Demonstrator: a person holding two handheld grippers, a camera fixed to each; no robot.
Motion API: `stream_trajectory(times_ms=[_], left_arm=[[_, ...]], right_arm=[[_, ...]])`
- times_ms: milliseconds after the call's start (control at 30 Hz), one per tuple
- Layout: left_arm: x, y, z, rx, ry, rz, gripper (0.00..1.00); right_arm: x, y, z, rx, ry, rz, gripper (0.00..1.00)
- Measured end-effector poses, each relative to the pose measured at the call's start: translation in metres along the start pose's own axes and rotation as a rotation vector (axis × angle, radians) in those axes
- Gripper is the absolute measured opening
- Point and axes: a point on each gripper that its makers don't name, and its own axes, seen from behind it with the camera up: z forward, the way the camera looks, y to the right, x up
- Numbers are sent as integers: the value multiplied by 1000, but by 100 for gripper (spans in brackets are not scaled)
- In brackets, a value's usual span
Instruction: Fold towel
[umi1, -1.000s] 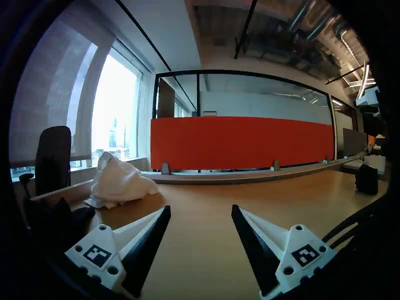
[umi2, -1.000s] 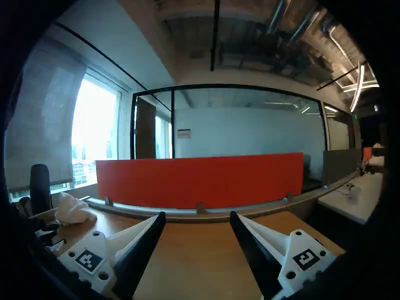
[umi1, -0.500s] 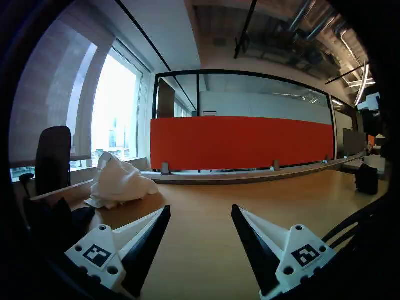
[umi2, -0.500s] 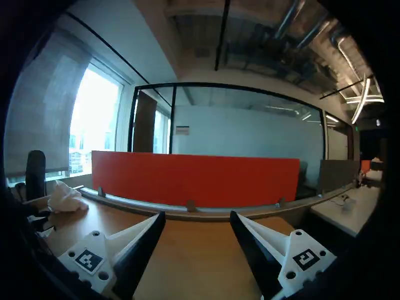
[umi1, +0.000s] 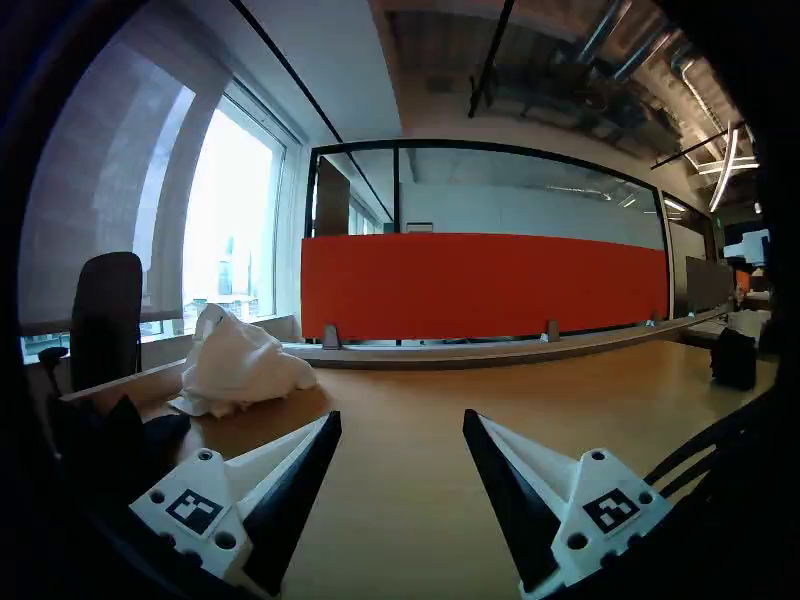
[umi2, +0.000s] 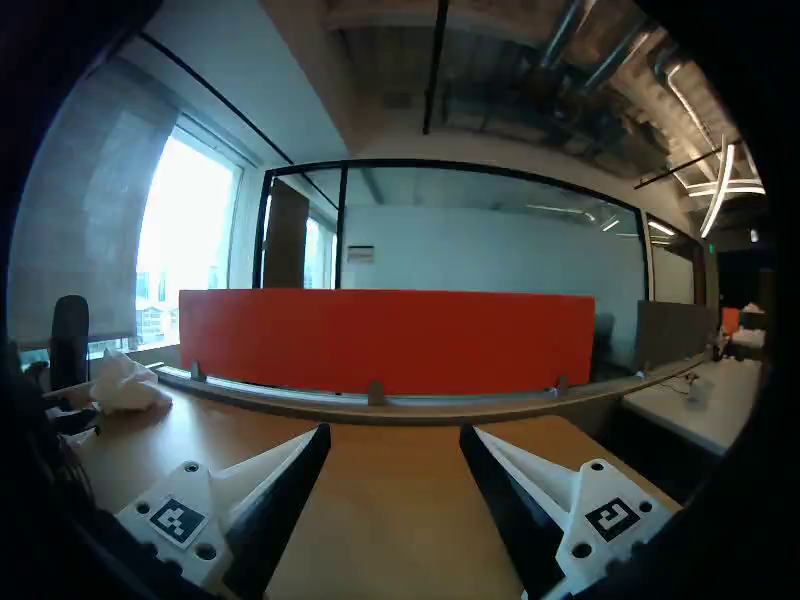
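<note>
A white towel (umi1: 238, 366) lies crumpled in a heap on the wooden desk (umi1: 420, 440), at the far left near the window. My left gripper (umi1: 400, 425) hovers low over the desk, open, with nothing between its fingers; the towel is ahead and to its left. In the right gripper view the same towel (umi2: 122, 380) is small and far off at the left edge. My right gripper (umi2: 393, 437) is also open and empty above the desk (umi2: 390, 500).
An orange divider panel (umi1: 480, 285) runs along the desk's far edge. A black office chair (umi1: 105, 320) stands at the left by the window. A dark object (umi1: 735, 358) sits on the desk at the right. Dark things (umi1: 120, 440) lie at the near left.
The left gripper has stayed still. The right gripper's view has tilted and shifted, so the divider sits higher and the towel has slid further to the left edge.
</note>
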Motion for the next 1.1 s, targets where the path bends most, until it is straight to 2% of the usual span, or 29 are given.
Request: stream_trajectory(times_ms=[500,800,1100], left_arm=[[1,1,0,0,0,0,90],[1,1,0,0,0,0,90],[1,1,-1,0,0,0,90]], right_arm=[[-60,-1,0,12,22,32,100],[-85,15,-2,-31,14,65,100],[-108,24,-6,-47,7,63,100]])
